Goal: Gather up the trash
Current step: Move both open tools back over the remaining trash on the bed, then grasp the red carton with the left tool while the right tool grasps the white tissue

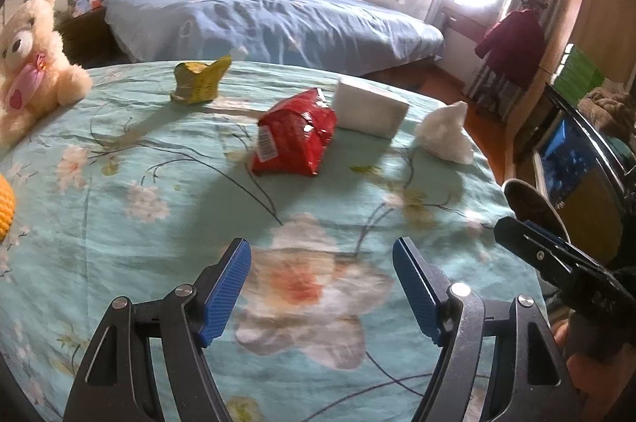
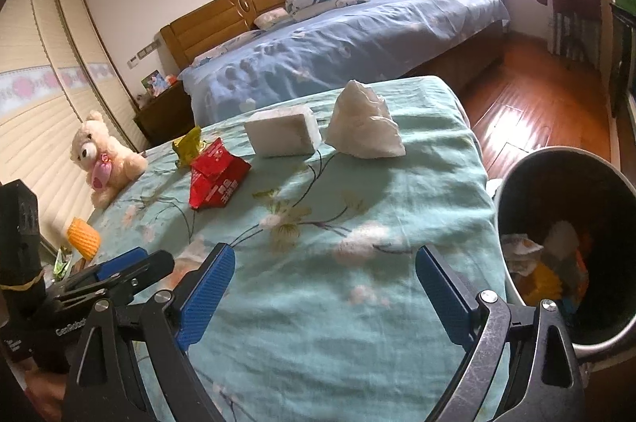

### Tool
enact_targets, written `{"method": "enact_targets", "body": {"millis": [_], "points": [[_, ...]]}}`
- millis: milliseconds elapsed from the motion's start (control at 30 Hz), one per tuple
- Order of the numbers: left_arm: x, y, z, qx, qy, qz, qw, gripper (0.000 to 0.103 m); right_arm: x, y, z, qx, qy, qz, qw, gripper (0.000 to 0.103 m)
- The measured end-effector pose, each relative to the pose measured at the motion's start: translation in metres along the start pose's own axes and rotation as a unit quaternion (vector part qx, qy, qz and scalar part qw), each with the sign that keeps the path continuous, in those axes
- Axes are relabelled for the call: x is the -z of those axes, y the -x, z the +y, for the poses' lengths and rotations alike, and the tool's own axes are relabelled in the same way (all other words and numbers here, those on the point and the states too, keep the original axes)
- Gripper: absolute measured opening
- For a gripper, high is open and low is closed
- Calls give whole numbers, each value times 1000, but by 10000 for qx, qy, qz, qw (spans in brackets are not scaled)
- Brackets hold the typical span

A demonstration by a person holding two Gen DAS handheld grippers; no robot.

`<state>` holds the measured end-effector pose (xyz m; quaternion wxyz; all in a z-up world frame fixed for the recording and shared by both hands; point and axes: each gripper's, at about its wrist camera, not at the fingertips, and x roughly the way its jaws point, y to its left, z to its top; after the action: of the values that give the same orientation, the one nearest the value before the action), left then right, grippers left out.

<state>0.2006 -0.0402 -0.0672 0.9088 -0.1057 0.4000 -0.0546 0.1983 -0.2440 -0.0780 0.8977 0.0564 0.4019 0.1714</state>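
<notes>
On a table with a teal floral cloth (image 1: 159, 243) lie a red snack wrapper (image 1: 296, 135), a yellow-green crumpled wrapper (image 1: 200, 80), a white tissue pack (image 1: 369, 109) and a crumpled white tissue (image 1: 445, 131). My left gripper (image 1: 322, 286) is open and empty, hovering over the cloth well short of the red wrapper. My right gripper (image 2: 326, 290) is open and empty over the cloth's near right part. In the right wrist view the red wrapper (image 2: 216, 175), yellow-green wrapper (image 2: 189, 143), tissue pack (image 2: 282, 135) and tissue (image 2: 363, 127) lie ahead. A dark trash bin (image 2: 612, 326) holding trash stands at the right.
A cream teddy bear (image 1: 31, 60) sits at the table's left edge, with an orange ridged object (image 2: 83, 237) near it. A bed with blue sheets (image 1: 270, 20) stands behind the table. The wooden floor (image 2: 528, 111) runs along the right side.
</notes>
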Motion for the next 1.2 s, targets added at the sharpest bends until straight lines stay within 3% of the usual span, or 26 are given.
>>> {"method": "enact_targets", "body": {"millis": [1067,1133,1167,1200], "points": [[-68,-95,29,-7,198,88,9998,75,-68,-90,-17,324,26,127,9994,93],[-69,-98,29,-86,167,57,9998,73,-69,-95,-18,315,17,172,9994,87],[-69,-100,29,-77,166,49,9998,67,-69,-95,-18,295,12,190,9994,76],[-69,-101,29,-32,160,55,9999,54,-69,-96,-19,270,13,212,9994,69]]}}
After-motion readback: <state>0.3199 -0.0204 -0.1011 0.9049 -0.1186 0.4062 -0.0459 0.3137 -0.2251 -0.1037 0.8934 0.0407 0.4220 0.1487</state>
